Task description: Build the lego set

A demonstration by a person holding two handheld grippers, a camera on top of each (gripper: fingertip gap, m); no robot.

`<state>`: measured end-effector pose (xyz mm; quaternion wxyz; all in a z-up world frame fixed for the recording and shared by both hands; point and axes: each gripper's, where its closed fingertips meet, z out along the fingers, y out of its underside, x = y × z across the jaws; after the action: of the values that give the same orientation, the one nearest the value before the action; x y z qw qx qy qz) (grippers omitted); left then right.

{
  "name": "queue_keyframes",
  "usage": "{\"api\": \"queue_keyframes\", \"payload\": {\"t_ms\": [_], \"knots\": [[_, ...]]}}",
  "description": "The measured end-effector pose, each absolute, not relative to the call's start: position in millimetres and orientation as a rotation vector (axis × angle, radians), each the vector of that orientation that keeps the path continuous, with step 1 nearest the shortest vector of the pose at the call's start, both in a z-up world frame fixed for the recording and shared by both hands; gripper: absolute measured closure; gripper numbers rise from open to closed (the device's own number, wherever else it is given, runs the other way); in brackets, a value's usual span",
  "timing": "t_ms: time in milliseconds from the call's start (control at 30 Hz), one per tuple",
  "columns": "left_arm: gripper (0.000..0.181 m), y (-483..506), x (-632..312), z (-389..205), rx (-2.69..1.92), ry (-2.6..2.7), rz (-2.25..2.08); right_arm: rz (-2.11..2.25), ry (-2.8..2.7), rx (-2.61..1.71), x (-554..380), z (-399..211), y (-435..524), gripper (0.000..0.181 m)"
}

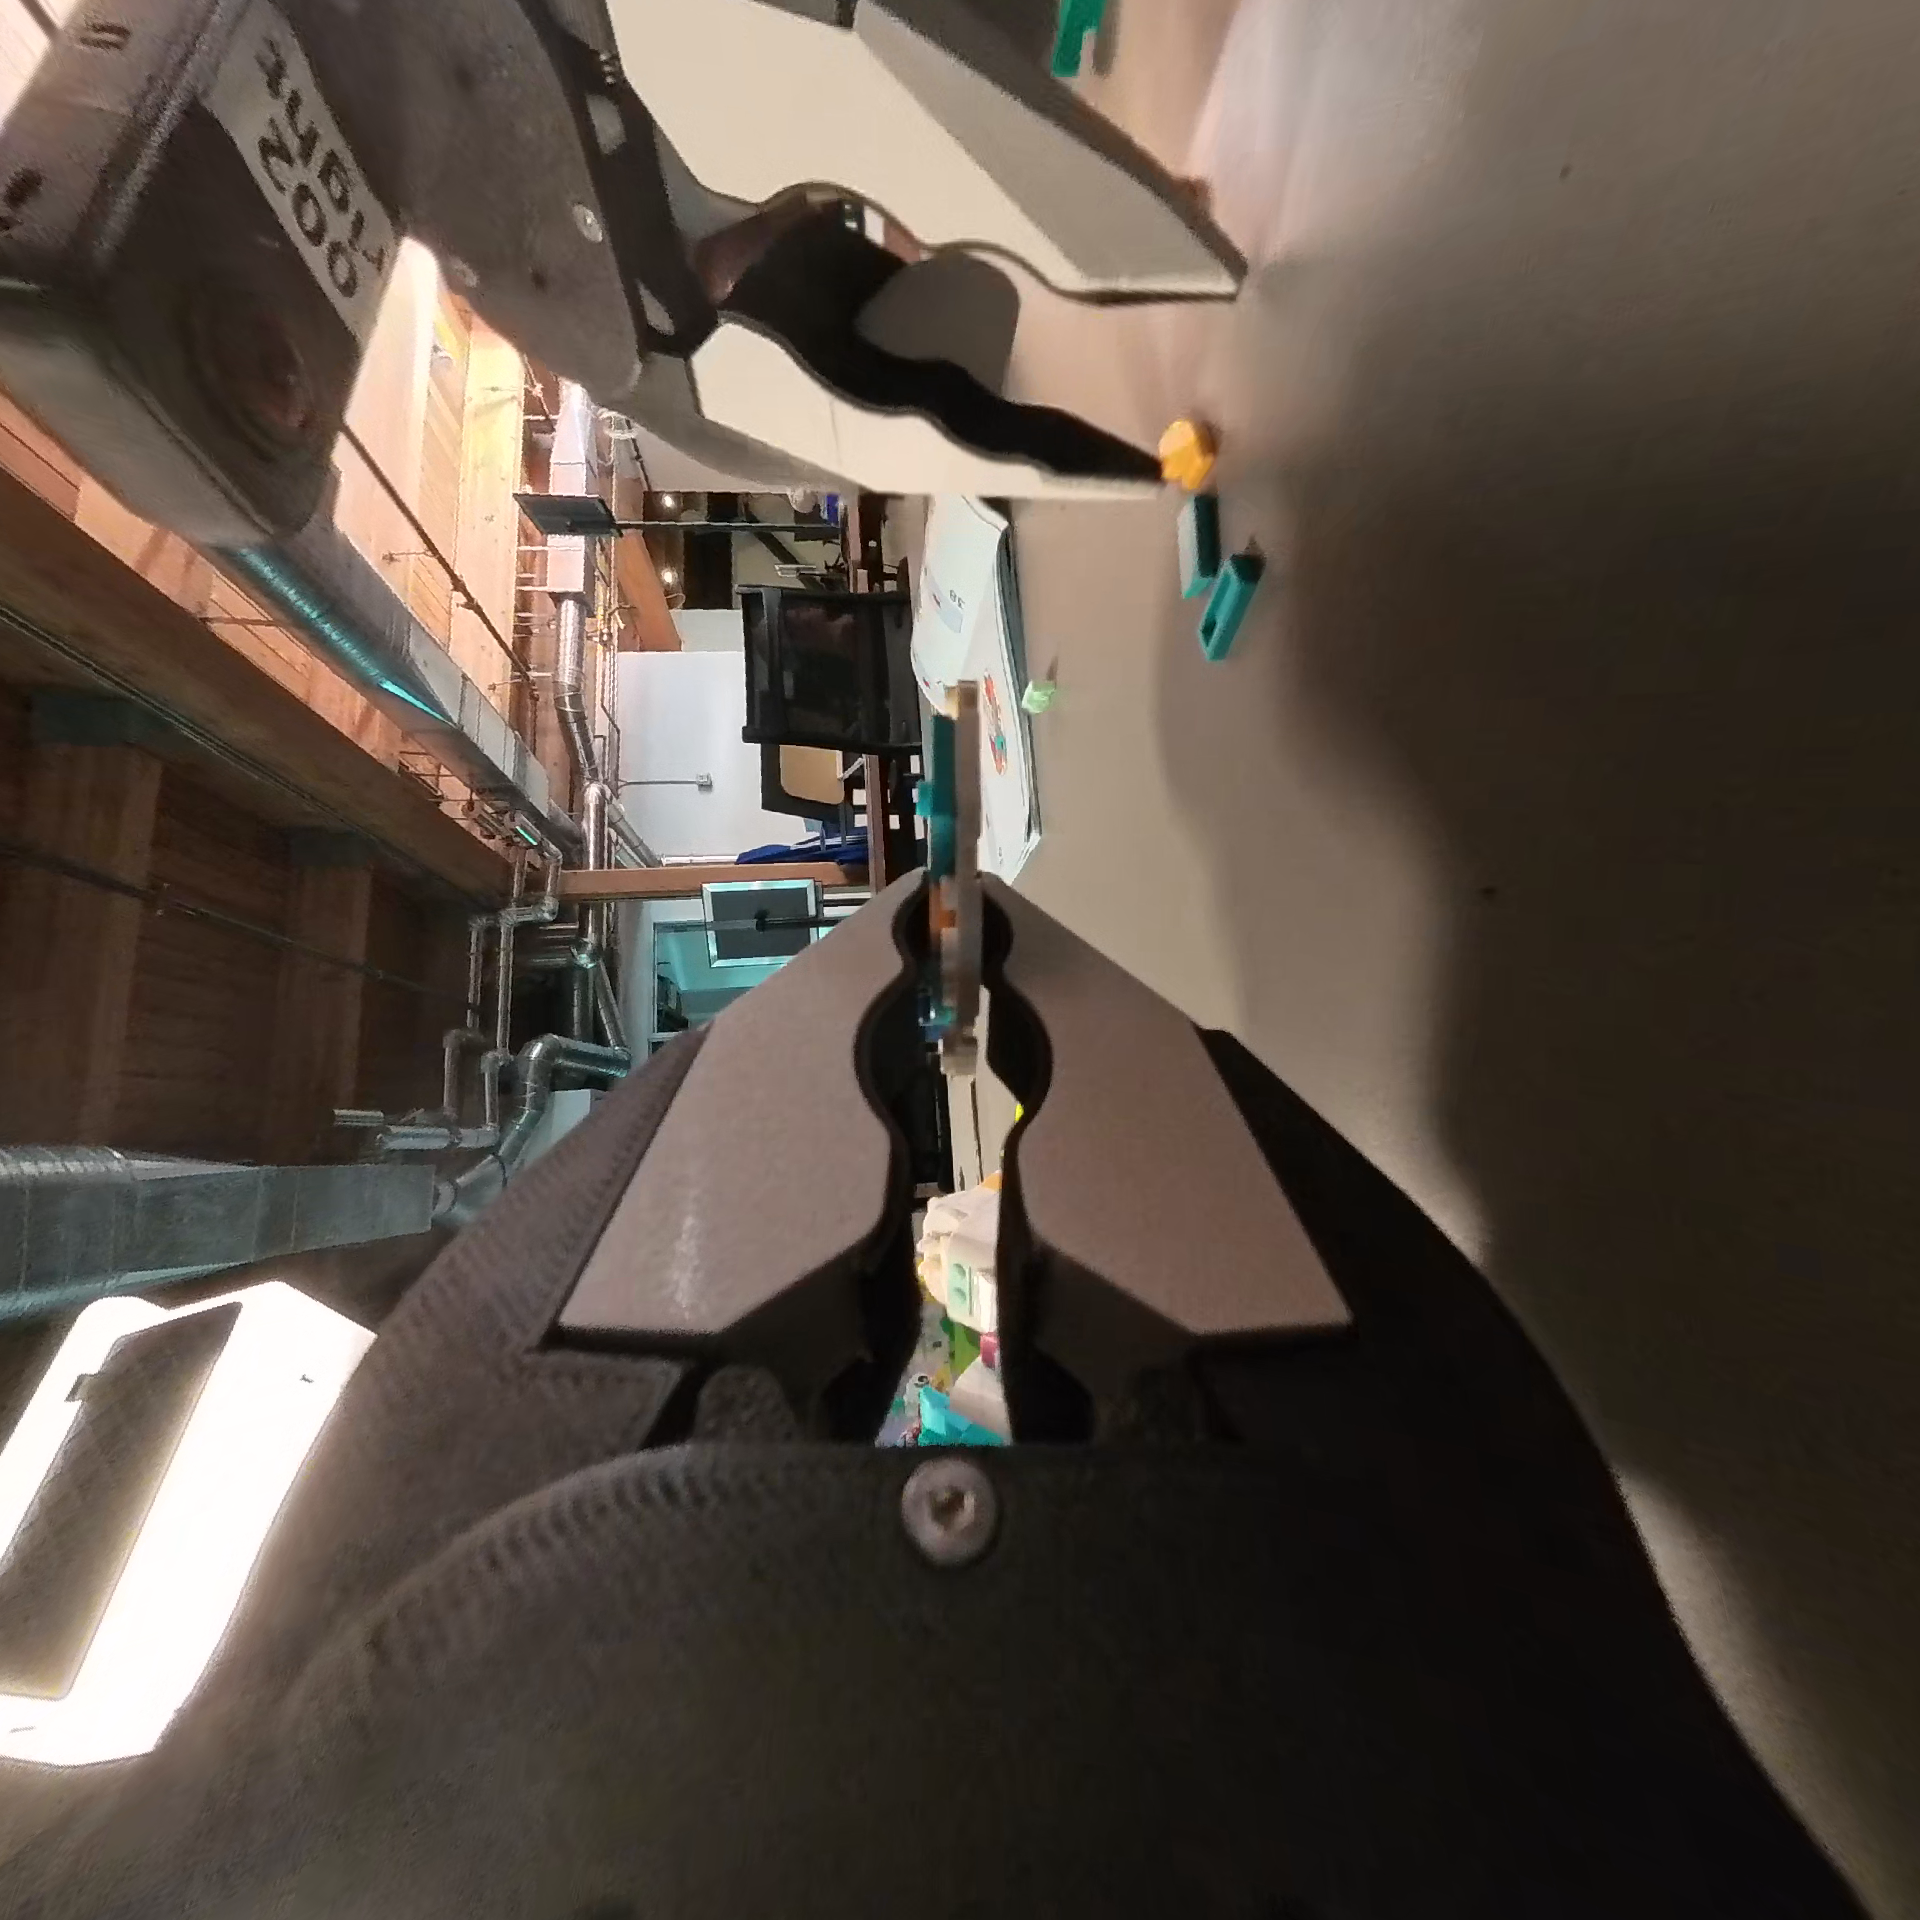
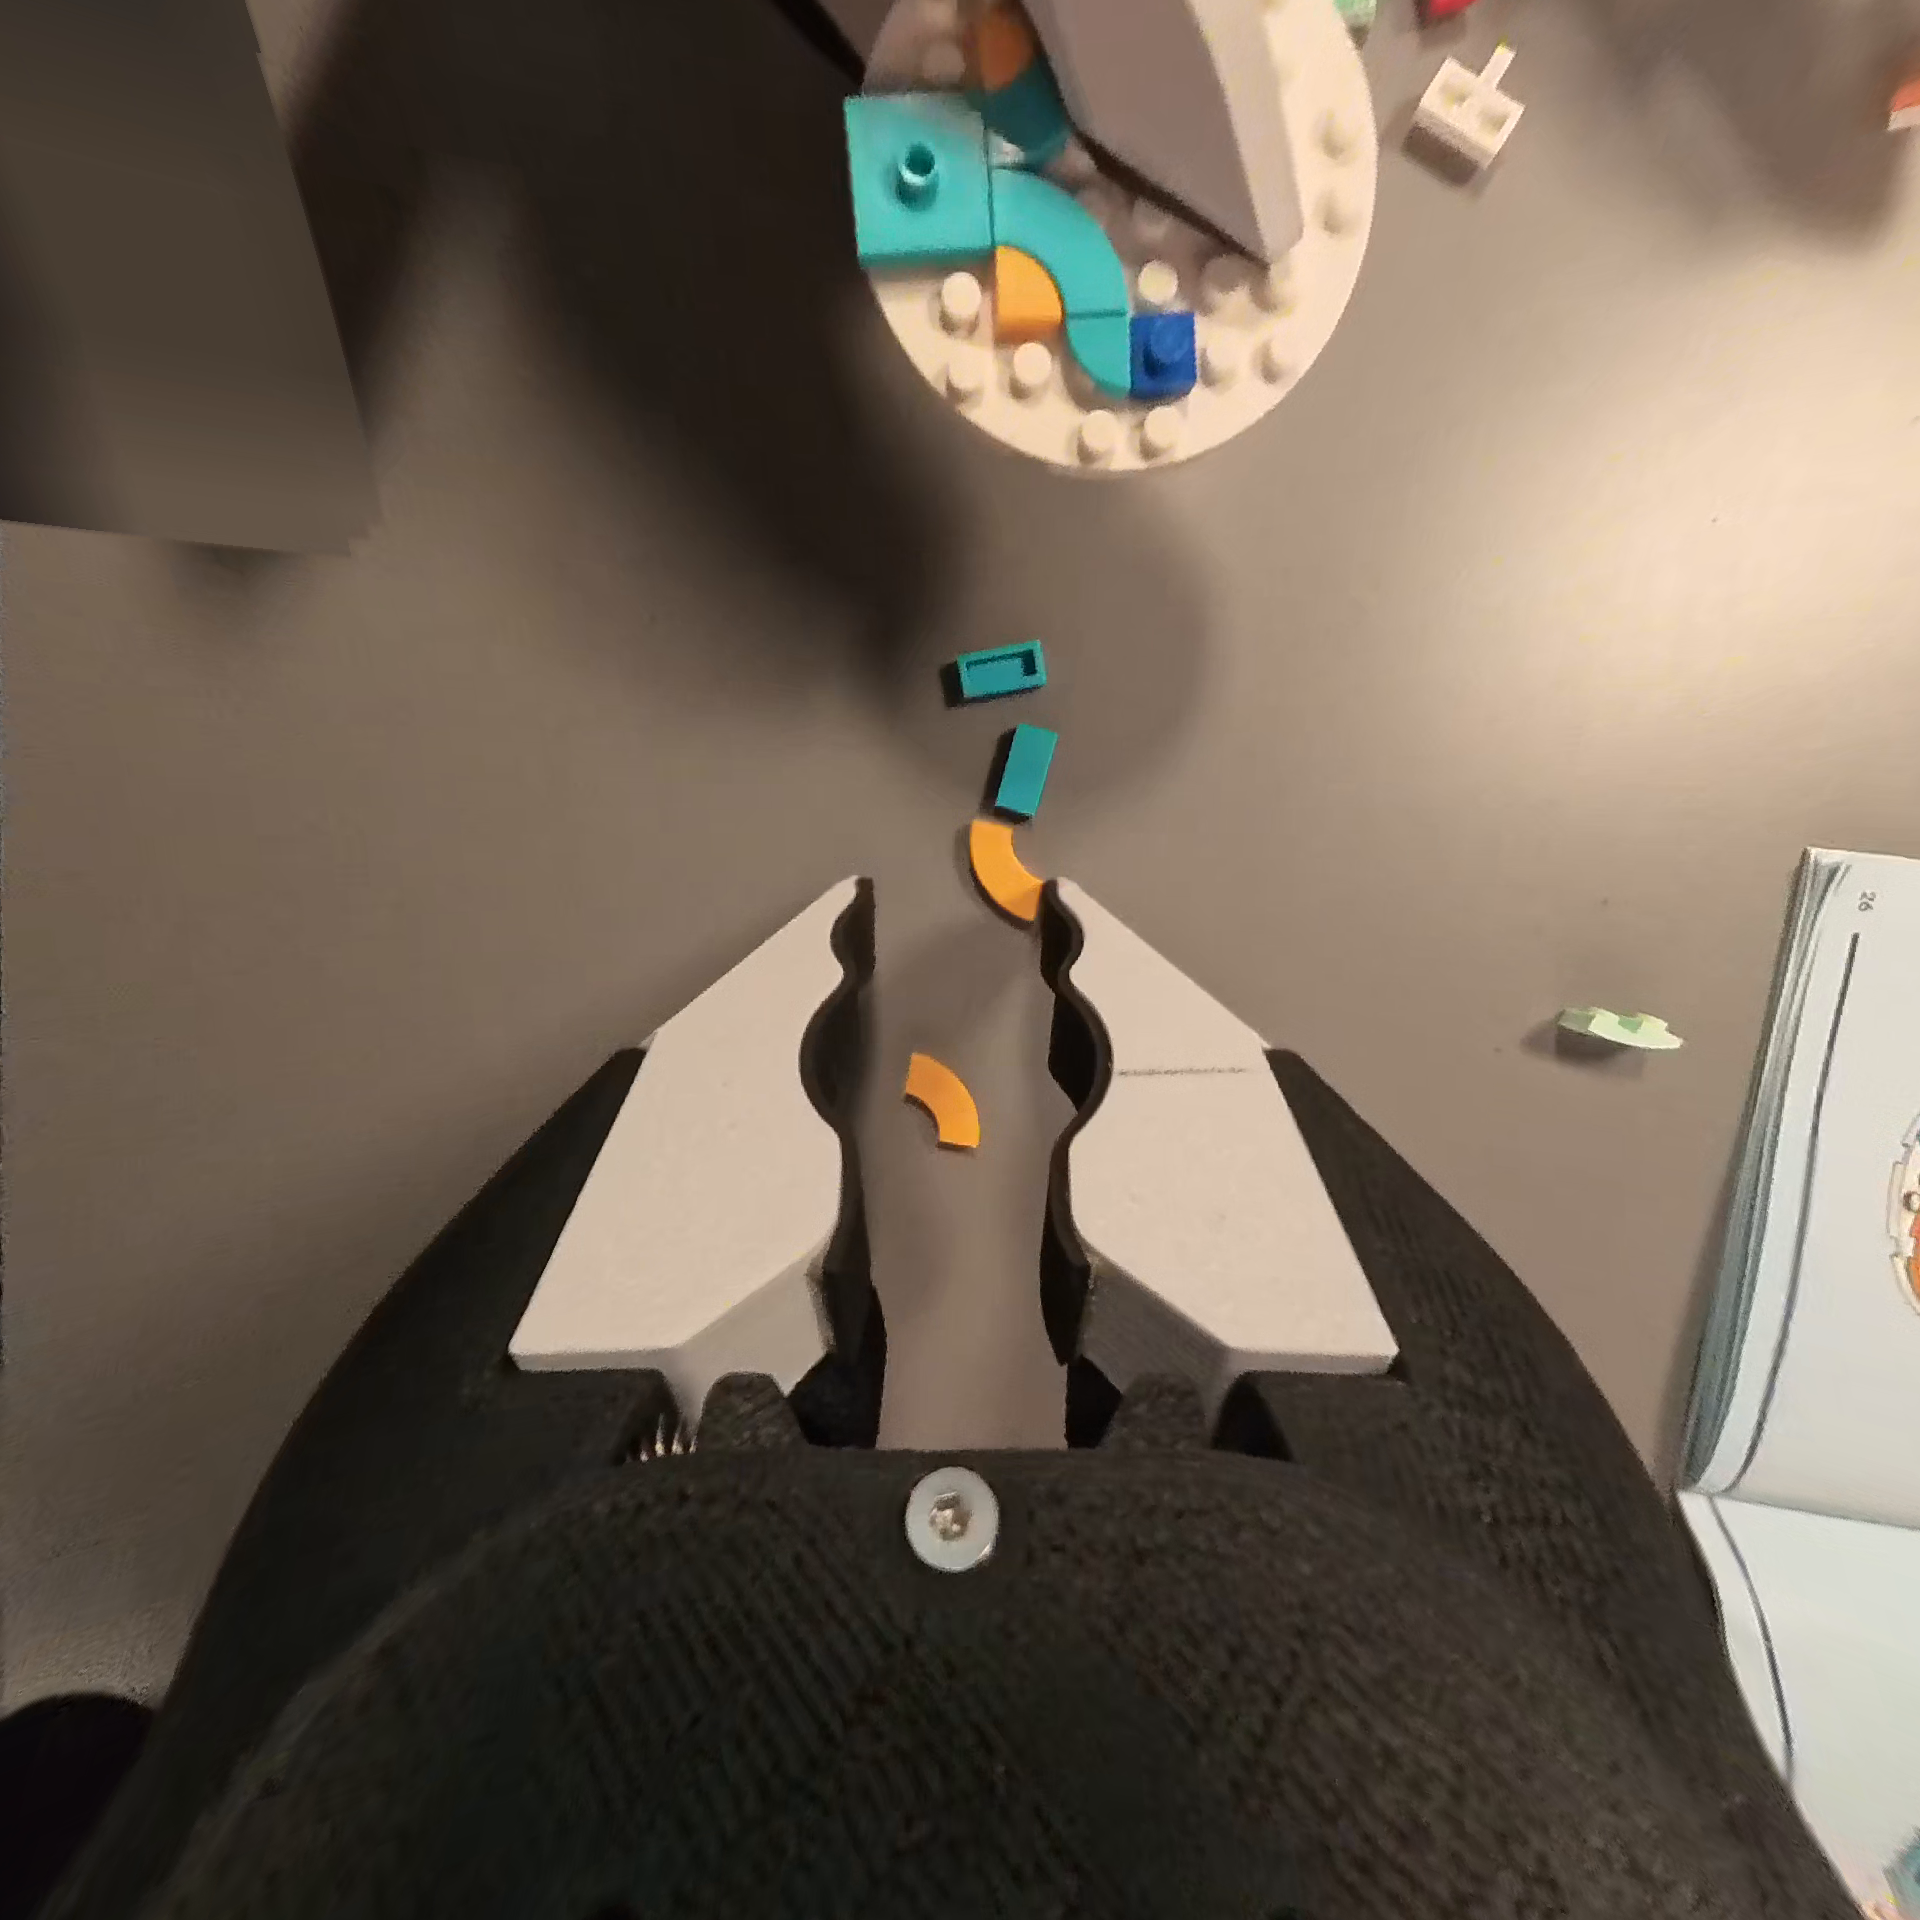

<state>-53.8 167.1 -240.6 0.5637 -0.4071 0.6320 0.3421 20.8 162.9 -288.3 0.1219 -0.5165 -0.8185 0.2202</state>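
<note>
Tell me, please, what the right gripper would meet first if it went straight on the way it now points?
Most likely the grey table: the right gripper is open and points down at it. Its right fingertip already sits at the orange curved tile, so that tile would probably be touched first. Depth is hard to judge.

A white label with black printed characters sits on the camera block behind your right tongs. You see it up and to the left of your left tongs. The open instruction booklet, to the right of your right tongs, has a small printed page number near its top corner.
</note>
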Motion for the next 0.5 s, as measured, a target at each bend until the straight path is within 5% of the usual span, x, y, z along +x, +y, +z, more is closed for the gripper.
{"api": "queue_keyframes", "payload": {"t_ms": [500], "knots": [[0.178,168.1,-51.0,-239.3,-0.946,1.487,0.805,0.597,-2.464,-1.435,15.2,-289.3,161.7,0.175]]}}
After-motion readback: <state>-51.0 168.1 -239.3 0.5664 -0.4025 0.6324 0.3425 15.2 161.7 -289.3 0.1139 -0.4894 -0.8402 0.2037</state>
